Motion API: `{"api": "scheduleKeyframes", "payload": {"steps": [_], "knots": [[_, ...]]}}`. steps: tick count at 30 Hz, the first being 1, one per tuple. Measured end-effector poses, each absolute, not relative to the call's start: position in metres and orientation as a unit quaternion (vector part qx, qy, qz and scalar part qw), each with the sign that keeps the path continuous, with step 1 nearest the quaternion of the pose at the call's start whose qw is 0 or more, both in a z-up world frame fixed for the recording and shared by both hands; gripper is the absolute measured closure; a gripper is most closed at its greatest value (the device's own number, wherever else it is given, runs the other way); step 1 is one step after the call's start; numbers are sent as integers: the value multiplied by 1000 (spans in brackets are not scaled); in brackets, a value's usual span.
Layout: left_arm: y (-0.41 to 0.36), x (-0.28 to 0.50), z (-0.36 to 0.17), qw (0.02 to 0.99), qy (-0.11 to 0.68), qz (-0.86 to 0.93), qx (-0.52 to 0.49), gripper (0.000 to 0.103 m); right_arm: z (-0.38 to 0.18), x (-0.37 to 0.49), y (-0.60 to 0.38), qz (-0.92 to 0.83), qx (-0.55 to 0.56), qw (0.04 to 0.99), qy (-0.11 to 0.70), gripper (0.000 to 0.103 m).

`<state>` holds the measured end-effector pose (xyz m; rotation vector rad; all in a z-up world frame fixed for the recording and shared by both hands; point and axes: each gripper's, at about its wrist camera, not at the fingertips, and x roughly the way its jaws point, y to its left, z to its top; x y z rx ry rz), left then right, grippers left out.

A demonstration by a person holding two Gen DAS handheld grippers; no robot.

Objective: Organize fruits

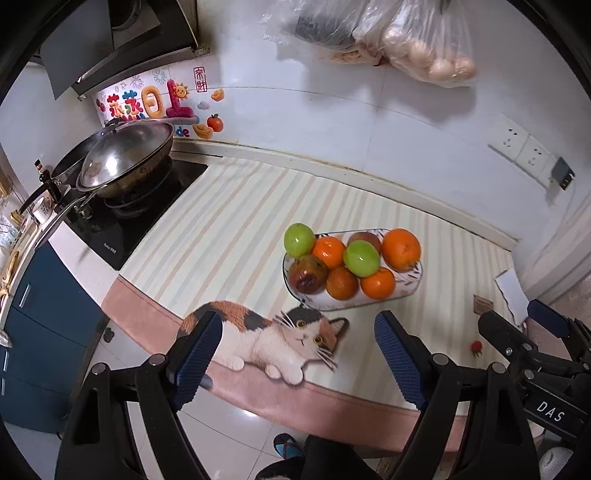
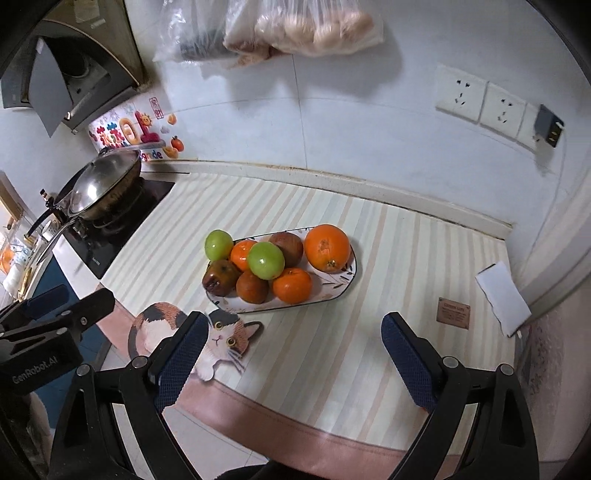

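Observation:
An oval white plate [image 1: 406, 293] [image 2: 340, 286] on the striped mat holds several fruits: two green apples [image 1: 361, 257] [image 2: 266, 260], a big orange [image 1: 401, 248] [image 2: 327, 247], smaller oranges [image 1: 378, 283] [image 2: 292, 285] and dark red fruits [image 1: 307, 274] [image 2: 220, 277]. My left gripper [image 1: 297, 354] is open and empty, above the counter's front edge, short of the plate. My right gripper [image 2: 293, 350] is open and empty, in front of the plate. A small red fruit [image 1: 476, 346] lies on the mat by the right gripper's body.
A wok [image 1: 125, 157] [image 2: 101, 184] sits on the stove at left. Plastic bags [image 1: 424, 44] [image 2: 303, 26] hang on the wall. A white paper [image 2: 504, 297] and brown tag [image 2: 453, 312] lie at right. Wall sockets [image 2: 480, 101] are behind.

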<state>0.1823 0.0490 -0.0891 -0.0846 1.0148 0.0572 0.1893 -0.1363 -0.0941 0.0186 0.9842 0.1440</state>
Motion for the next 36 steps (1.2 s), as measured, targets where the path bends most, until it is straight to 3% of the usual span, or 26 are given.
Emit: {"api": "scheduleKeyframes", "payload": {"steps": [17,24,26,28,36], "knots": [[39,151,-67,886,460,44,-43,19,-69,154,-148,104,41,889,443,6],[-5,177,-95,874,484,48,14,19,-133,179,-238,38,118,855,503,6],[-28,189,-116,863,504,33,33,19,-160,182,-267,13,138,843,520,12],[-55,202,-140,847,529,13,52,19,-192,183,-297,-10,158,826,541,29],[-156,247,-228,789,600,-62,117,19,-298,176,-359,-50,206,770,601,45]]}}
